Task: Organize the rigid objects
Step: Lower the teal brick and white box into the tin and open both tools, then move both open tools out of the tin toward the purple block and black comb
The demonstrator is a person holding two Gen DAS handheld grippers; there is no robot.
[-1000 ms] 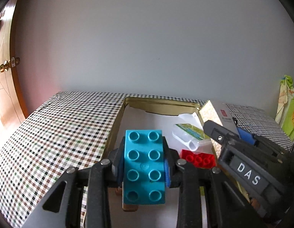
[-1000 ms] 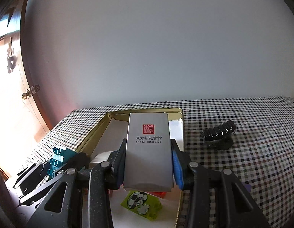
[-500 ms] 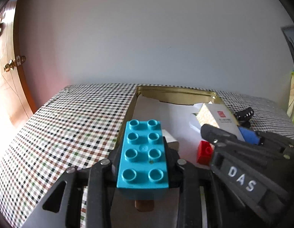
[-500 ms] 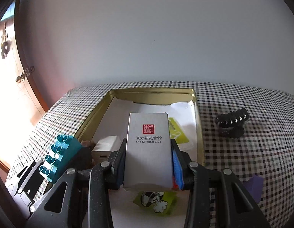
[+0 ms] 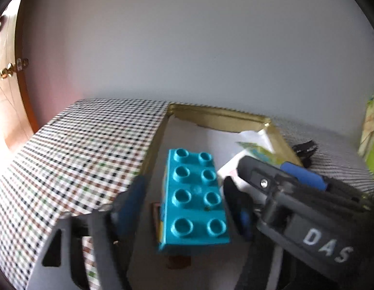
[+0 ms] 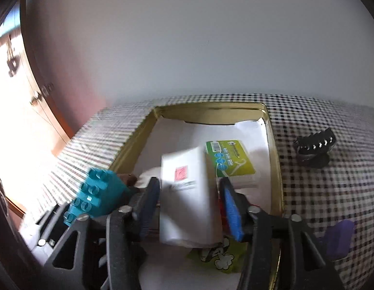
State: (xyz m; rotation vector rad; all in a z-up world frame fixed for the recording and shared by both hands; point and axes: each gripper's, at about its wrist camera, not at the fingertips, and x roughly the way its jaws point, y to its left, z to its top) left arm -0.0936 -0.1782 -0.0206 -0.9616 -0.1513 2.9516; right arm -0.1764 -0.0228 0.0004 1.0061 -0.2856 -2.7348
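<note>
A table (image 6: 320,193) carries everything here. It has a cloth with little dark and white checks all over it. A shallow gold tin (image 6: 275,149) sits flat on the cloth, with white paper inside it. From the middle of the tin, a black hair clip (image 6: 314,148) lies on the cloth at about 3 o'clock, near the tin's side but apart from it. A small purple thing (image 6: 339,239) lies on the cloth at about 5 o'clock, near the tin's corner; it is too blurry to tell what it is.
</note>
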